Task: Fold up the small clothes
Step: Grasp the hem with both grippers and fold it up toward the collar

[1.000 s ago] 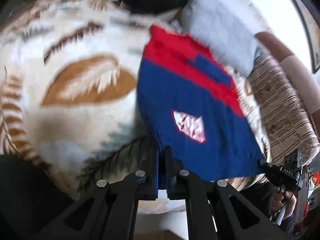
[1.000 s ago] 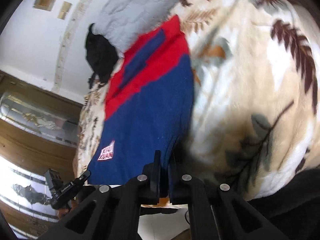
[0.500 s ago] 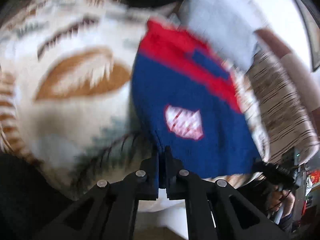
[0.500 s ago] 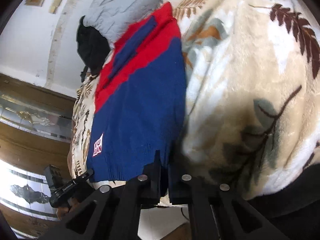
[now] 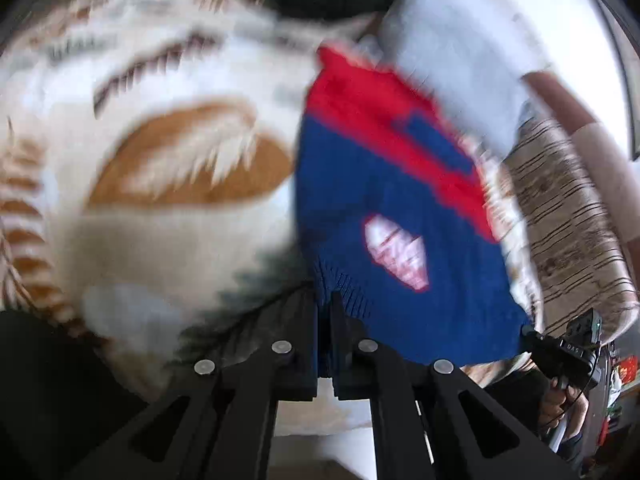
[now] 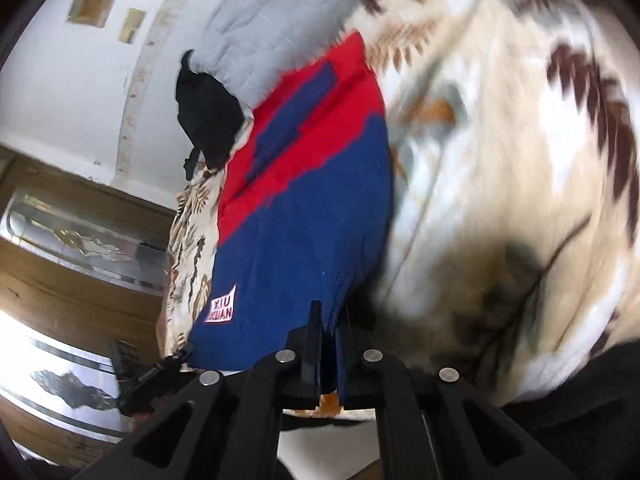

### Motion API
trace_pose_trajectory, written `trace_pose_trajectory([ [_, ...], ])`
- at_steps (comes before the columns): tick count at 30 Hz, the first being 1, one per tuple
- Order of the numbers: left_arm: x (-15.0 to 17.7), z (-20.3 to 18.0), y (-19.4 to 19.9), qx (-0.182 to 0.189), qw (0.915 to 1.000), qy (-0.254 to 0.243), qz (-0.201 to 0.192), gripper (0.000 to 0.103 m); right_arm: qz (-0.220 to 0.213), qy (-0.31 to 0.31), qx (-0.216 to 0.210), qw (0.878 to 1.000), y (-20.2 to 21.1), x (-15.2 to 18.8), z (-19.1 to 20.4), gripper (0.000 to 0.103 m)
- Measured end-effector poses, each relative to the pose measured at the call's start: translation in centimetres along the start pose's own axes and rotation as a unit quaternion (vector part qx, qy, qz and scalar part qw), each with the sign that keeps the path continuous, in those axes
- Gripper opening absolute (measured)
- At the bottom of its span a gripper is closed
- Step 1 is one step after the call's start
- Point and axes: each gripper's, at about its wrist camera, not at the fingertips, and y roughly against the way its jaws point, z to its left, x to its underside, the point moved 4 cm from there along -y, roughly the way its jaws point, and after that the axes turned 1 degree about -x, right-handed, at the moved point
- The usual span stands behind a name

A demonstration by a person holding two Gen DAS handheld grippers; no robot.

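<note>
A small blue and red knitted sweater with a white and red label lies spread on a cream blanket with a leaf print. My left gripper is shut on its left hem corner. My right gripper is shut on the other hem corner of the sweater. The hem is held stretched between the two grippers. The right gripper also shows at the lower right of the left wrist view, and the left gripper at the lower left of the right wrist view.
A grey quilted cloth and a black garment lie beyond the sweater's red top. A striped cushion sits at the bed's edge. A wooden cabinet with glass stands off to the side.
Both grippers keep hold of the hem. The views shift and blur, and the sweater moves a little over the blanket with the grippers.
</note>
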Motion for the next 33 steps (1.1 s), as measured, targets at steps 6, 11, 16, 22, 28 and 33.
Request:
trace_pose_trajectory([
  [6, -0.9, -2.1, 4.9, 0.016, 0.9946, -0.066, -0.078, 0.005, 0.014, -0.010, -0.015, 1.000, -0.9, 0.2, -0.1, 0.006],
  [11, -1.3, 0.6, 0.1, -0.004, 0.9996, -0.026, 0.009, 0.004, 0.056, -0.042, 0.010, 0.997, -3.1, -0.1, -2.1, 0.006],
  [16, -10.7, -5.5, 4.3, 0.052, 0.9896, -0.099, -0.090, 0.004, 0.026, -0.006, -0.048, 0.999, -1.8, -5.8, 2.1, 0.006],
  [22, -27.8, -11.9, 0.1, 0.050, 0.9744, -0.107, -0.191, 0.015, -0.098, 0.043, -0.100, 0.989, -2.8, -23.3, 7.8, 0.010],
  [28, -33.1, -8.4, -8.7, -0.051, 0.9833, -0.030, -0.172, 0.086, -0.149, 0.023, 0.006, 0.989, -10.1, -31.4, 4.0, 0.056],
  [33, -26.7, -5.9, -5.9, -0.034, 0.9826, -0.036, -0.179, 0.086, -0.148, 0.048, 0.007, 0.988, -9.0, -23.2, 3.9, 0.067],
])
